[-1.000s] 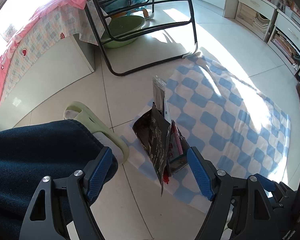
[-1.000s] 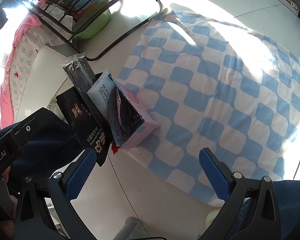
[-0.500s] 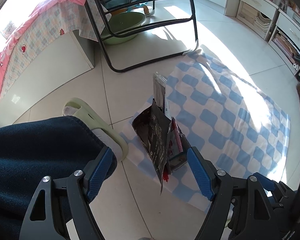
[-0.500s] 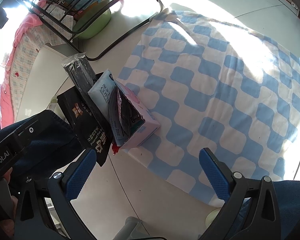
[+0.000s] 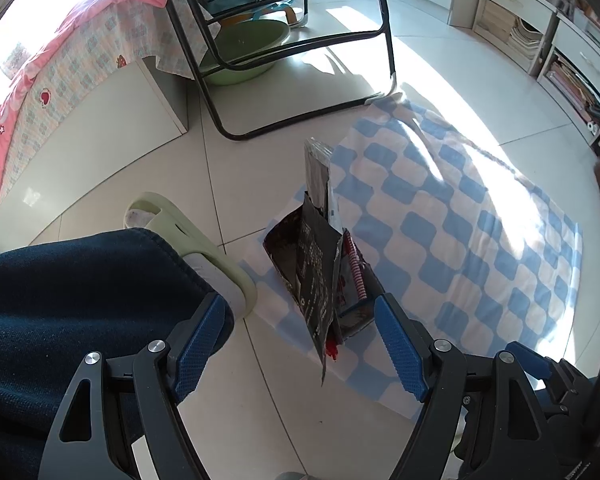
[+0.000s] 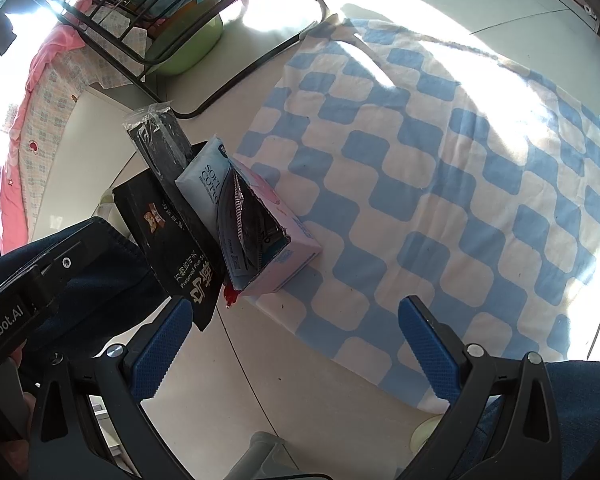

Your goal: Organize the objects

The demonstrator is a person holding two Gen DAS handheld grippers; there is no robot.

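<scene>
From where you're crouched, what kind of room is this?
Most likely a bedroom in a home. There is a bed with a pink quilt, a green washbasin under a black metal rack, and low shelves of books along the wall.

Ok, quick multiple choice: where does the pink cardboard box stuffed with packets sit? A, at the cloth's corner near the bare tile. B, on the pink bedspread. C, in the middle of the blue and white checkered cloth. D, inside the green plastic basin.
A: the pink cardboard box stands on the corner of the blue and white checkered cloth, right by the bare tile floor, with both grippers open and empty.
</scene>
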